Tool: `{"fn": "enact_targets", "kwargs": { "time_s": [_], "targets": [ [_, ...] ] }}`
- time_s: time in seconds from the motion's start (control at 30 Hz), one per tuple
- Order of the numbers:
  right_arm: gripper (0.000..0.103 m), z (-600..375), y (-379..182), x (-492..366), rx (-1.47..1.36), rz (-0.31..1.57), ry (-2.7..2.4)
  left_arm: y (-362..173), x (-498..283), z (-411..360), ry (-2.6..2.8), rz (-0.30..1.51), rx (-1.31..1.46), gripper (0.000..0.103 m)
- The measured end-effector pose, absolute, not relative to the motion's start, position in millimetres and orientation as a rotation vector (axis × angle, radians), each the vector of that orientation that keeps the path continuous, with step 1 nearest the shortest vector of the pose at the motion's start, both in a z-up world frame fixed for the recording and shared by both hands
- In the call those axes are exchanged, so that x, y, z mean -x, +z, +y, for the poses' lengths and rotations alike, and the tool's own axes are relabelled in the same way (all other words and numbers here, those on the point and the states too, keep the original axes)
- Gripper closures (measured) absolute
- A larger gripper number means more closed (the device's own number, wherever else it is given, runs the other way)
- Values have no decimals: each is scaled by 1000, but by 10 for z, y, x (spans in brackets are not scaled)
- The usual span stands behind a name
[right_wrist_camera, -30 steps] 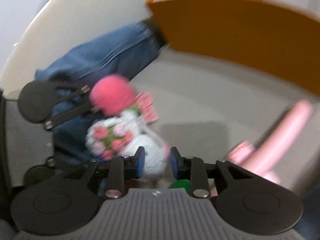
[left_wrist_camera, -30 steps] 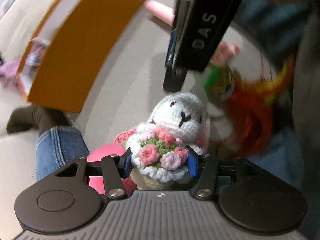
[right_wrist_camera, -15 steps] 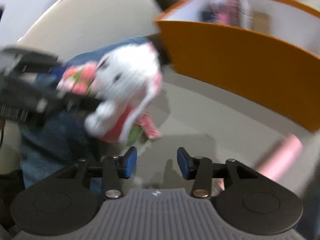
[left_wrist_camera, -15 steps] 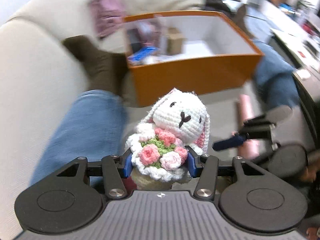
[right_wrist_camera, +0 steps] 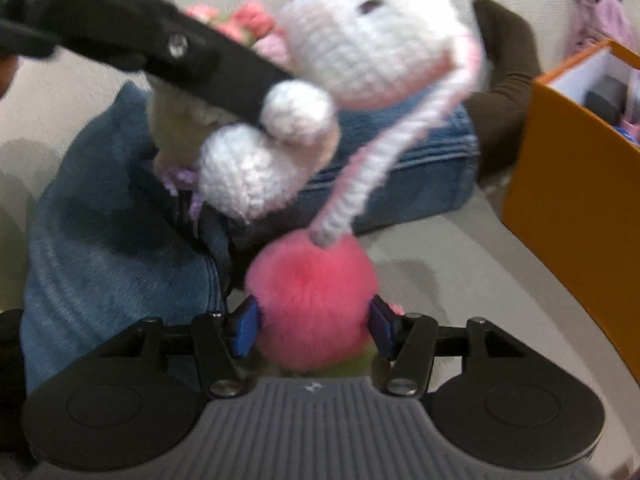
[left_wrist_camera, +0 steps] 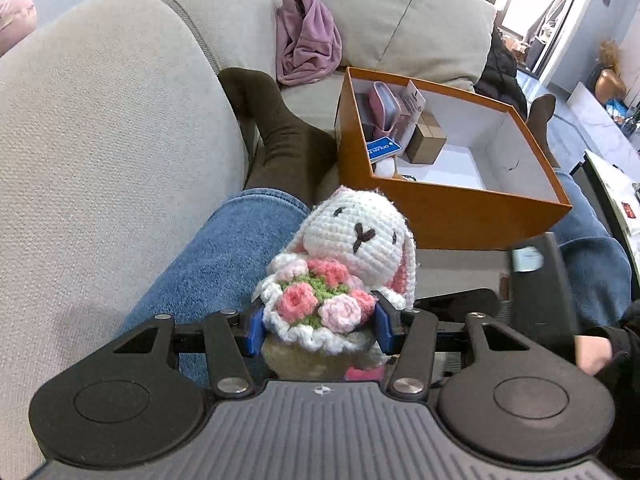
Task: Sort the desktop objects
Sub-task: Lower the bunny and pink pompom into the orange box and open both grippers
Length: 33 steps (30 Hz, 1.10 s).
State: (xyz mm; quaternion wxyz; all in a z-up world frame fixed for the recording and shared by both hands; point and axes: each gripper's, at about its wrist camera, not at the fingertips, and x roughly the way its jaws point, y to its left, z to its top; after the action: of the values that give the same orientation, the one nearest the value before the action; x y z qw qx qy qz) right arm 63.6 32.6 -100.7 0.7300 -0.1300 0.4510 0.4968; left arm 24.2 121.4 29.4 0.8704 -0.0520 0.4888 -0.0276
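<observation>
Bunny in my left tongs, pink pompom between my right ones.

My left tongs (left_wrist_camera: 318, 330) are clamped on the crochet bunny (left_wrist_camera: 352, 256) at its bouquet, pads pressing both sides, holding it upright above my jeans-clad leg (left_wrist_camera: 224, 256) on the sofa (left_wrist_camera: 100, 140). Beyond it sits the orange box (left_wrist_camera: 472, 216), with small items gathered at its far corner. My right tongs (right_wrist_camera: 312, 326) have just been opening; the fluffy pink pompom (right_wrist_camera: 312, 292) lies between their blue pads (right_wrist_camera: 244, 326), though the picture is blurred and I think the pads stand just clear of the fluff rather than squeezing it. In that view the bunny hangs above the pompom, one long ear (right_wrist_camera: 376, 168) drooping onto it.
</observation>
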Motion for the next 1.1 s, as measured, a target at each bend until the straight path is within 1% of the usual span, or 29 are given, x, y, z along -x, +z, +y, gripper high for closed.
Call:
{"fn": "enact_targets", "kwargs": {
  "time_s": [0.07,0.13,0.2,0.33,0.5,0.67,0.83,1.0,1.1],
  "targets": [
    [49,423,-1083,-678,305,1009,1094,266,-252,1230,-68,1012,92,43],
    [51,509,-1172,-714,320,1022,1089,241,-241,1218,-79,1000,59,43],
    [57,554,-1243,-729,331,1022,1075,220,-221,1169,-91,989,8,44],
    [59,475,-1209,-776,296,1026,1062,197,-180,1104,-103,970,-47,44],
    [59,199,-1057,-813,256,1019,1017,198,-182,1166,-99,956,31,46],
    [59,-296,-769,-864,127,1007,971,293,-166,1191,-101,925,134,47],
    [59,-830,-362,-904,38,927,901,518,-276,1035,-140,859,190,47],
    [59,-1406,198,-1068,-23,783,816,773,-645,783,-188,781,256,47],
    [59,-1488,484,-1281,-39,700,742,850,-973,628,-217,754,310,47]
  ]
}}
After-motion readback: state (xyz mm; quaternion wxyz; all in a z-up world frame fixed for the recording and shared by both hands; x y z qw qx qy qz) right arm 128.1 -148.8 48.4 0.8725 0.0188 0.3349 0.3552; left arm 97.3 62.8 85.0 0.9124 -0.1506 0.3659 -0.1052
